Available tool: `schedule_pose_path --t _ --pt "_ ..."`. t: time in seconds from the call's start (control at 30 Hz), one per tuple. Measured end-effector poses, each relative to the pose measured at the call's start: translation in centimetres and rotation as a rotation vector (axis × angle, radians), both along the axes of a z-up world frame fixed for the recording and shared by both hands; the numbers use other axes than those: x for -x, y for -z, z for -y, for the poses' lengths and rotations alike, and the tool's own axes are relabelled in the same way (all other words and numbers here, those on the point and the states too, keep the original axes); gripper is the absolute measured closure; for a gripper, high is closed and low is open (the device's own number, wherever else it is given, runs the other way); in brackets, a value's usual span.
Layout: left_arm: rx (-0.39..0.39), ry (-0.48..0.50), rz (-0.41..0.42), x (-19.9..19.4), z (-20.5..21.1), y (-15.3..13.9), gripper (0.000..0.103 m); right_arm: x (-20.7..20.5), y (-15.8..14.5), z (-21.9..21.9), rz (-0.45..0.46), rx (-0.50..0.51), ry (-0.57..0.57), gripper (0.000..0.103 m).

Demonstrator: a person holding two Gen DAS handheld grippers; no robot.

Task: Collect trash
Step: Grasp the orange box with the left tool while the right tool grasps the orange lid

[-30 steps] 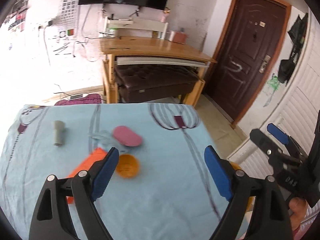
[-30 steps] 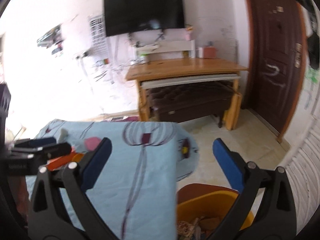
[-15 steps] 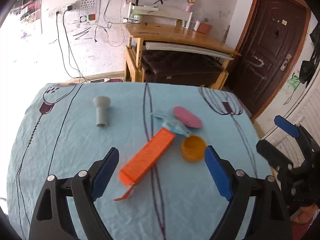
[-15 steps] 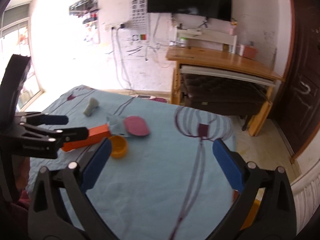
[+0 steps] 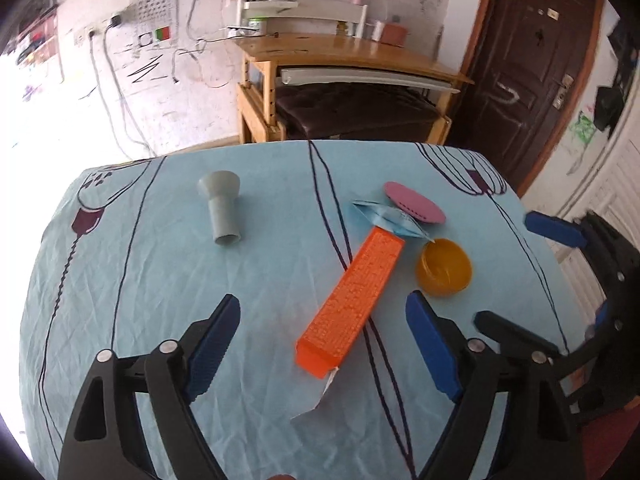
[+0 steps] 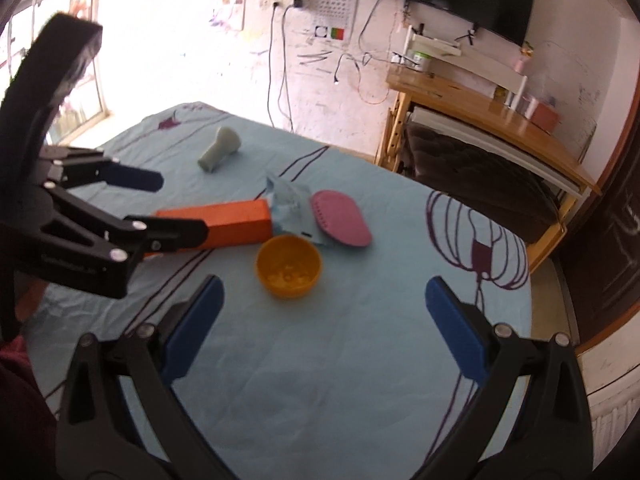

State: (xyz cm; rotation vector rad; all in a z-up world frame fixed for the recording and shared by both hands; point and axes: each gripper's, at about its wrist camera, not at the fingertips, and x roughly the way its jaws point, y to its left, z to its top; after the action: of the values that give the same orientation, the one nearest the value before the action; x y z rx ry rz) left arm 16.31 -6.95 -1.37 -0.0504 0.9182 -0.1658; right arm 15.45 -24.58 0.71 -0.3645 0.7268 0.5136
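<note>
On the light blue tablecloth [image 5: 248, 280] lie a long orange box [image 5: 352, 300], a crumpled blue wrapper [image 5: 388, 218], a pink oval lid [image 5: 414, 202], a small yellow bowl [image 5: 443, 267] and a grey funnel-shaped tube [image 5: 222, 206]. My left gripper [image 5: 322, 344] is open and empty, just above the near end of the orange box. My right gripper [image 6: 320, 320] is open and empty, just in front of the yellow bowl [image 6: 289, 266]. In the right wrist view the orange box [image 6: 224, 224], wrapper [image 6: 290, 200], lid [image 6: 340, 218] and tube [image 6: 220, 148] show too.
A wooden desk [image 5: 348, 52] with a dark padded bench [image 5: 352, 110] under it stands beyond the table. A brown door [image 5: 532, 64] is at the right. A torn scrap of paper [image 5: 320, 396] lies at the orange box's near end.
Both grippers have swung left and tilted down over the table. The trash items now sit centred in both views. The yellow bin by the table has left the right wrist view.
</note>
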Motion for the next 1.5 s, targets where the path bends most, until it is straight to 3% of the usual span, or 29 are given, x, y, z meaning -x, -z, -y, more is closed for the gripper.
schedule_pose_path --t 0.17,0.23,0.43,0.6,0.87,0.97,1.0,1.2,1.5 --pt "-0.053 0.055 -0.008 0.0 0.8 0.7 0.037 -0.5 0.7 -1.2 0.009 0.042 -0.017 0.008" --pt "-0.068 0.057 -0.022 -0.2 0.9 1.1 0.050 -0.7 0.8 -1.6 0.009 0.053 -0.025 0.017" --pt "-0.090 0.033 -0.025 -0.6 1.0 1.2 0.066 -1.7 1.8 -2.9 0.008 0.120 -0.014 0.030" --pt "-0.125 0.032 -0.017 -0.7 1.4 1.2 0.071 -2.6 2.1 -3.1 -0.010 0.106 -0.003 0.032" --pt "-0.135 0.024 -0.008 -0.5 1.6 1.2 0.071 -3.5 2.5 -3.0 -0.066 0.087 0.005 0.039" --pt "-0.131 0.017 -0.007 -0.3 1.5 1.2 0.074 -3.5 2.5 -3.0 -0.090 0.058 -0.010 0.061" --pt "-0.128 0.016 -0.008 -0.2 1.5 1.2 0.076 -3.5 2.4 -3.0 -0.085 0.060 -0.007 0.063" --pt "-0.106 0.003 -0.011 0.4 0.9 0.8 0.084 -2.6 1.6 -2.3 -0.077 0.000 -0.029 0.063" --pt "-0.087 0.002 0.010 1.3 0.7 0.0 0.085 0.0 -2.0 0.7 0.028 -0.043 -0.006 0.063"
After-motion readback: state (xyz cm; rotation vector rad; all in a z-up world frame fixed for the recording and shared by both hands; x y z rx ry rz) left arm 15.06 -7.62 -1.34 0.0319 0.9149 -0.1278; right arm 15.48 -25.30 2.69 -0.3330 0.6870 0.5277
